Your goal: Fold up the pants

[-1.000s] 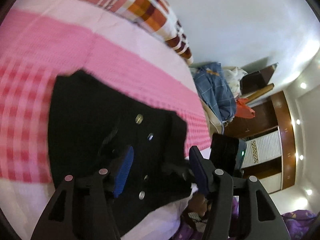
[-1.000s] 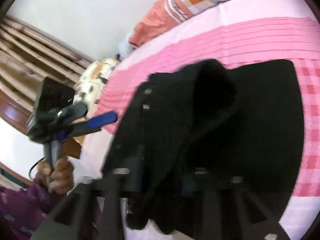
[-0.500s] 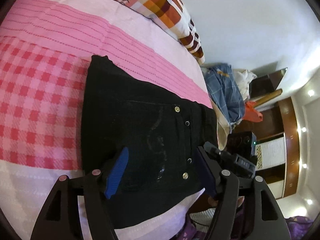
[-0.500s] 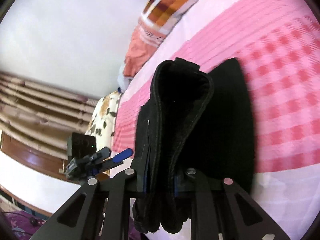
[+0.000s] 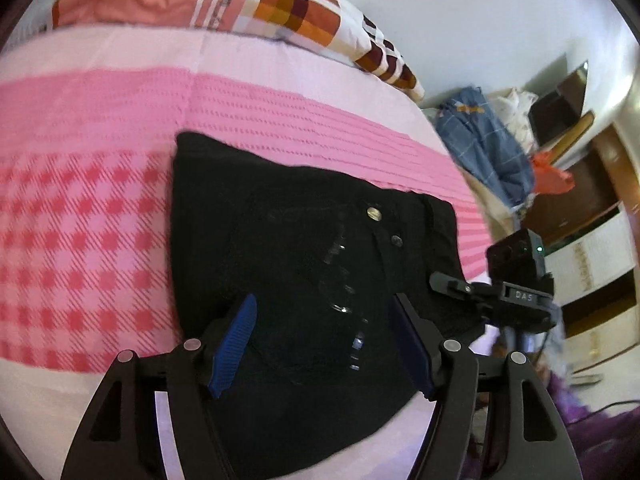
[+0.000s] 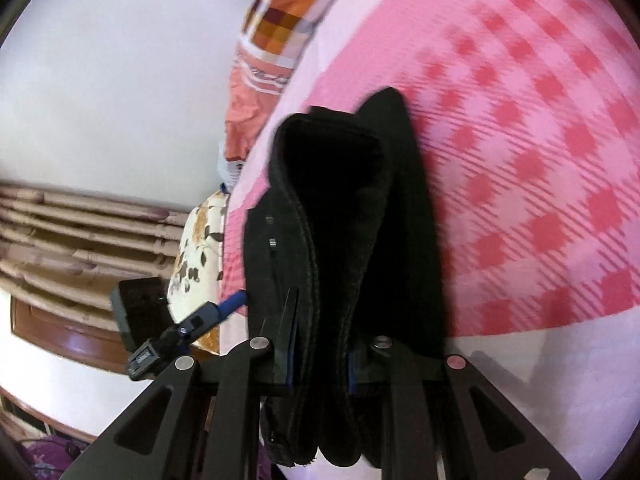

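The black pants (image 5: 304, 280) are lying folded into a thick bundle on the pink checked bedcover (image 5: 80, 240), close to the near edge of the bed. Shiny little buttons are showing on the top layer.

The right gripper (image 6: 320, 364) is squeezing the thick stack of folded layers at the edge of the bundle. Its two fingers are pressing on the cloth from both sides, so the tongs are clamped on the pants. In the left wrist view it is sitting at the side of the bundle nearest the wooden wardrobe (image 5: 592, 208).

The left gripper (image 5: 324, 344) is hanging just over the middle of the pants. Its blue pads (image 5: 234, 344) are standing wide apart with nothing pinched between them. I cannot tell if they are brushing the cloth or floating a bit above it.

I think the folding is nearly finished, and the person is tidying the bundle or setting it down. Next, the right tongs probably need to lower the edge flat and let go gently, so the layers do not flop open. The left tongs could press down on top to keep the stack neat. A checked pillow (image 5: 320, 12) is sitting far back by the wall.
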